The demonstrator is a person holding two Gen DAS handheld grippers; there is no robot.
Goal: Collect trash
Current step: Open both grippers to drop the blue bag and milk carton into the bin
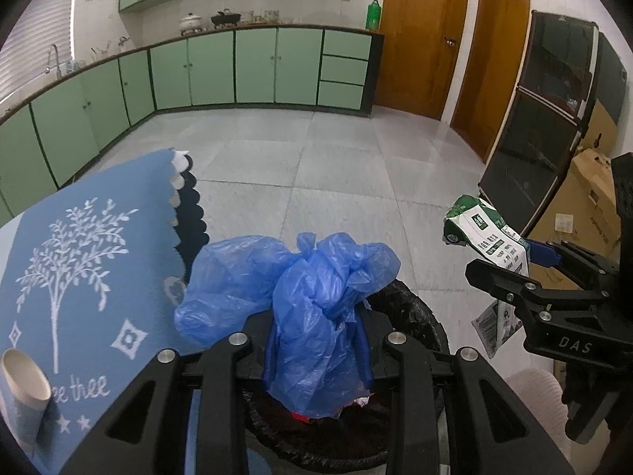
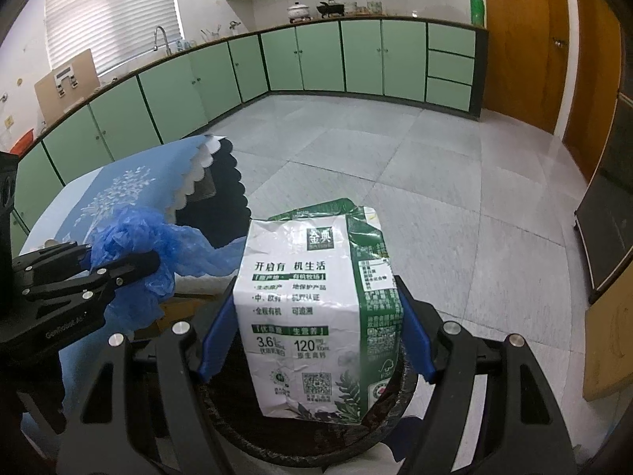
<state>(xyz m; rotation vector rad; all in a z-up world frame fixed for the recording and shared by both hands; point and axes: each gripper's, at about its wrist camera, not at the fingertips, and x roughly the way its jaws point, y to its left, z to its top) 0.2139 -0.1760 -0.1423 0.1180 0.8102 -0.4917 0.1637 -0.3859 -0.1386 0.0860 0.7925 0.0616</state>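
Observation:
My left gripper (image 1: 318,340) is shut on a crumpled blue plastic bag (image 1: 308,289) and holds it over a black-lined trash bin (image 1: 419,316). It also shows at the left of the right wrist view (image 2: 130,265) with the blue bag (image 2: 158,245). My right gripper (image 2: 316,316) is shut on a crushed green-and-white milk carton (image 2: 312,316), held above the bin's rim (image 2: 399,388). The carton also shows at the right of the left wrist view (image 1: 490,237), in the right gripper (image 1: 522,273). Some red and white trash (image 1: 304,415) lies inside the bin.
A table with a blue tree-print cloth (image 1: 79,261) stands left of the bin, with a paper cup (image 1: 23,388) on it. Green cabinets (image 1: 237,67) line the far walls. A dark glass cabinet (image 1: 546,126) and cardboard boxes (image 1: 585,198) stand at the right. Grey tiled floor (image 1: 316,166) lies ahead.

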